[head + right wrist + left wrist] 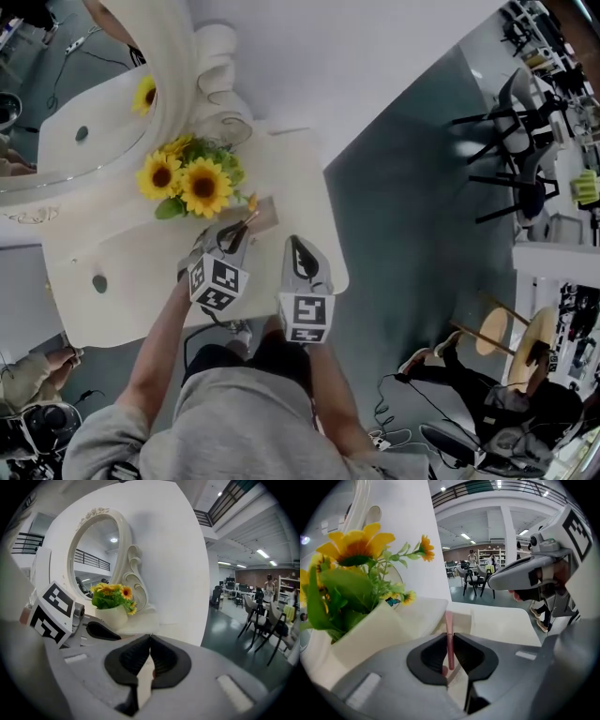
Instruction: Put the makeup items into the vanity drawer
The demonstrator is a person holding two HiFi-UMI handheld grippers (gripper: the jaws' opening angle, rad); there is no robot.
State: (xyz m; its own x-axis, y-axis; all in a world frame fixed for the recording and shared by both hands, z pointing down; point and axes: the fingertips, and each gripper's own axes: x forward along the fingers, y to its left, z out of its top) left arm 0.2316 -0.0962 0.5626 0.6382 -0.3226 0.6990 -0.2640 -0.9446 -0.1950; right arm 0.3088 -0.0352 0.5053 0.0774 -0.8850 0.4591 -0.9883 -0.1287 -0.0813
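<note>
White vanity top [131,272] below; my left gripper [450,641] pinches a thin pink makeup stick [449,623] right of the sunflowers [187,183], right gripper [150,644] closed, empty. I'd hold it level until over the drawer.

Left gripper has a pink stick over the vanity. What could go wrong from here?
The left gripper pinches a thin pink stick that could pivot or slip out. The sunflowers stand close on its left; a swing that way might brush them. The right gripper, shut and empty, hangs right beside it and could bump it.
</note>
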